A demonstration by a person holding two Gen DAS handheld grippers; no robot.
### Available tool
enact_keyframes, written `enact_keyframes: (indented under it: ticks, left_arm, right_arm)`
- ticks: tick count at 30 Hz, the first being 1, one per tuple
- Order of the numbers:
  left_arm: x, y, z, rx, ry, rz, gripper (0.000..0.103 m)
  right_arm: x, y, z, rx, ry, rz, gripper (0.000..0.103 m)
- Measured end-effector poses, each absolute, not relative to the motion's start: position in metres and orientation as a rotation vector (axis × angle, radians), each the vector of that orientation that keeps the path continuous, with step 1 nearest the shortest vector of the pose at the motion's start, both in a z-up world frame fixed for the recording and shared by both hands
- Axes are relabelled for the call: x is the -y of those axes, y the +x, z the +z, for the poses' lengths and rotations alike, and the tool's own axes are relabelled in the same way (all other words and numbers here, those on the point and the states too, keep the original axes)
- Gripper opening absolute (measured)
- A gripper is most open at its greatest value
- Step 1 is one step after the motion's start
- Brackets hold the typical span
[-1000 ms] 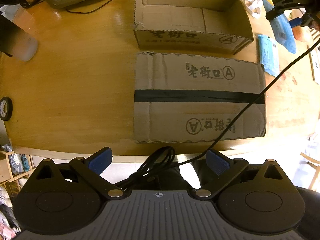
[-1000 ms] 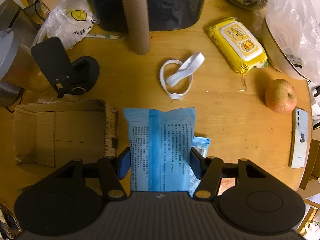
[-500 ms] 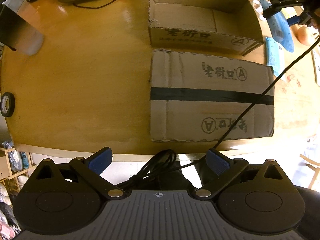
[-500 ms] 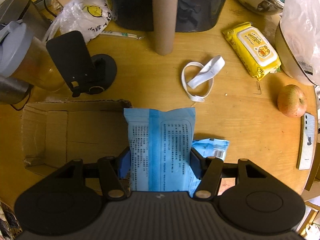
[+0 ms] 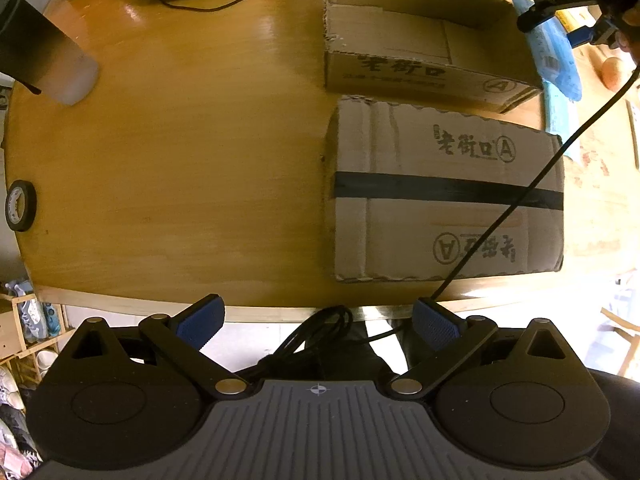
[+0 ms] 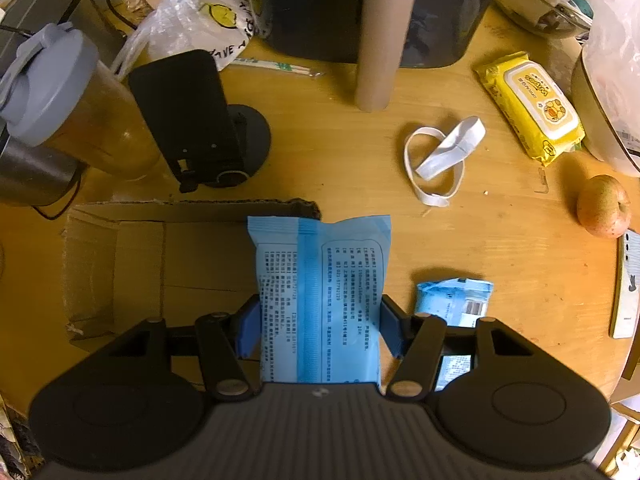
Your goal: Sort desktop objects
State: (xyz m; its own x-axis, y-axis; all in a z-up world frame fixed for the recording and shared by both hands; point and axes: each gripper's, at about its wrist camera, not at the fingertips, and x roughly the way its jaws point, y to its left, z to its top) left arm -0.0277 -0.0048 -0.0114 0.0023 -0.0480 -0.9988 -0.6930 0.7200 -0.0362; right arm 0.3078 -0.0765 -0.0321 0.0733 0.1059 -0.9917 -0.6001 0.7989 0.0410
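My right gripper (image 6: 320,326) is shut on a blue tissue packet (image 6: 320,280) and holds it over the right end of the open cardboard box (image 6: 120,264). The packet (image 5: 554,52) and the right gripper (image 5: 568,12) also show at the top right of the left wrist view, above the box (image 5: 420,40). A second blue packet (image 6: 456,300) lies on the table right of the box. My left gripper (image 5: 318,320) is open and empty, off the table's near edge (image 5: 160,304), with nothing between its pads.
A flattened carton with black tape (image 5: 444,196) lies in front of the box. A white strap (image 6: 440,160), yellow wipes pack (image 6: 532,108), apple (image 6: 604,206), phone stand (image 6: 196,120), brown tube (image 6: 380,48), lidded jar (image 6: 72,104) and tape roll (image 5: 20,206) are on the table.
My right gripper has carried the blue packet leftward, from beside the box to over its right end. My left gripper view has shifted left; its jaws stay open.
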Motion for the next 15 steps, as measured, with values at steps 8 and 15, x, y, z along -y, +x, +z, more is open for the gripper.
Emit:
enact_keyframes:
  ticks: [8, 15]
  left_arm:
    - [-0.005, -0.039, -0.013, -1.503, -0.644, 0.571, 0.103]
    - [-0.012, -0.045, -0.014, -1.504, -0.649, 0.576, 0.103]
  right_arm:
    - [0.062, 0.299, -0.032, -1.405, -0.429, 0.56, 0.059]
    - [0.05, 0.291, -0.033, -1.405, -0.427, 0.568, 0.059]
